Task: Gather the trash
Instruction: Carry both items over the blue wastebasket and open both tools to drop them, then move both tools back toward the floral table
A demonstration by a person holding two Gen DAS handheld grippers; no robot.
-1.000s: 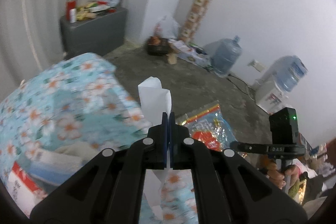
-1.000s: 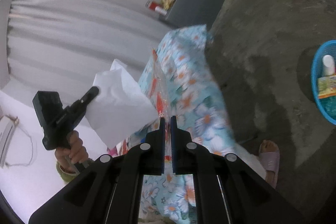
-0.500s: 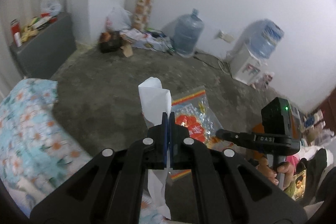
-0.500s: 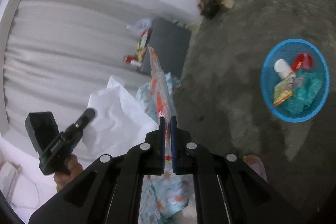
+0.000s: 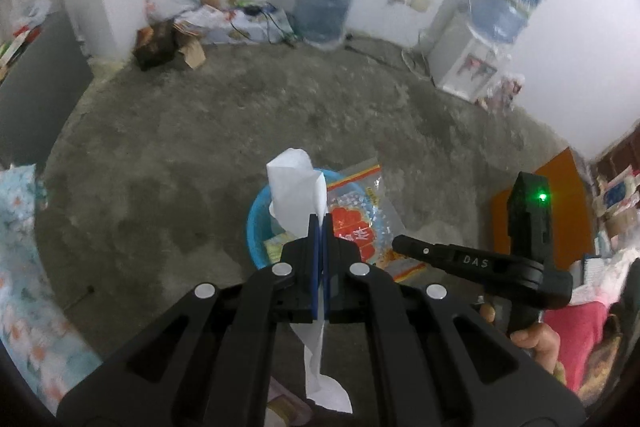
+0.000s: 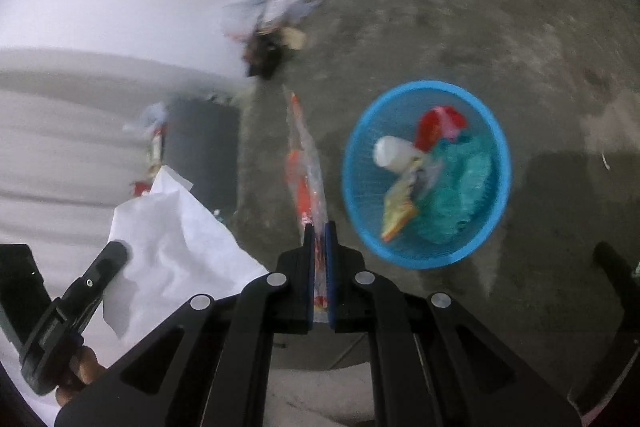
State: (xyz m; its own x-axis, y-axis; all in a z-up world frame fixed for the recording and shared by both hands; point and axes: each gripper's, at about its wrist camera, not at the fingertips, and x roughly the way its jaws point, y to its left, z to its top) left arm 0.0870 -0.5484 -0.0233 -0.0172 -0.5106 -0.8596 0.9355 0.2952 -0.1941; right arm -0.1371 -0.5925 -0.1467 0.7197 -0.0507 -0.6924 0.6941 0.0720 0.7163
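You've swung both tongs off the flowered bedcover since a sec ago; now they hang over the concrete floor w/ the blue basket below. Your left tongs are clamped on the white paper, which sticks up above the tips and trails below them. Your right tongs pinch the clear snack bag, seen edge-on there; in the left view its red-orange print shows, characters too blurred to read. Bag and paper are both in the air just beside the basket, which holds a white bottle, red and teal wrappers. "DAS" reads on the right tongs' body in the left view. Water jug and dispenser by the wall.
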